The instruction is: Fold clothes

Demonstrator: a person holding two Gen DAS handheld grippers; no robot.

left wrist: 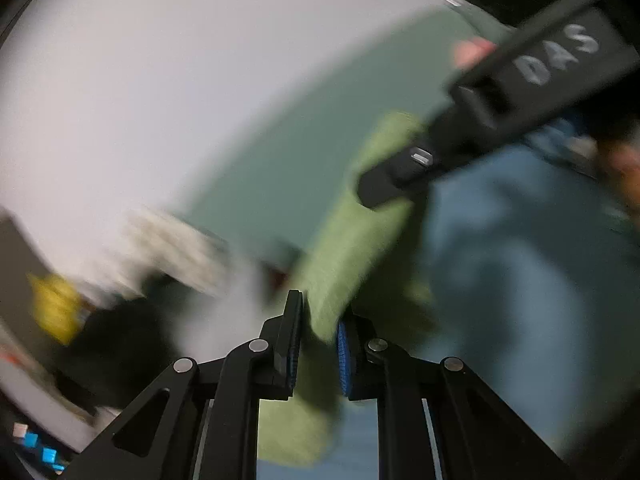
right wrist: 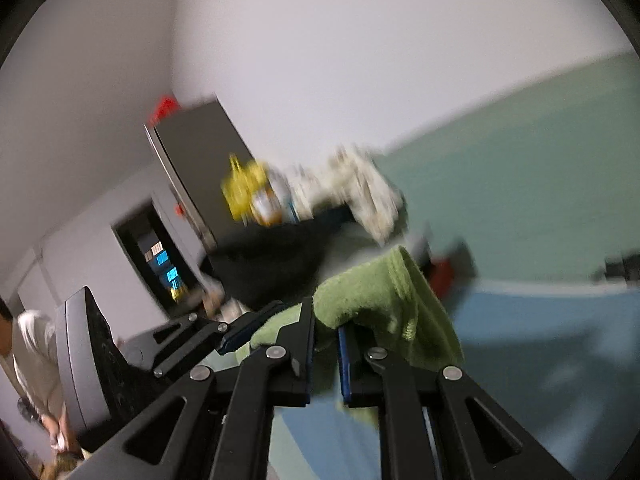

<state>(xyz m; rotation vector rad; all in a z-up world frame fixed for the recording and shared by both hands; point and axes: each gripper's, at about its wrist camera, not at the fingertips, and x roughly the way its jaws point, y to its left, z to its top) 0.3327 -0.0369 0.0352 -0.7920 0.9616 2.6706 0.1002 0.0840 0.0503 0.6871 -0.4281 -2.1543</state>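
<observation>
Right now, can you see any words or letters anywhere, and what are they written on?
"DAS": white letters on the black body of the right hand-held gripper, seen from the left wrist camera.
Small blue and pale labels in the dark wall cabinet: too blurred to read.
Yellow packet on the far pile: no print can be made out.

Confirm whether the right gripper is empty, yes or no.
No: the right gripper is shut on the green cloth, which drapes over its fingers.
</observation>
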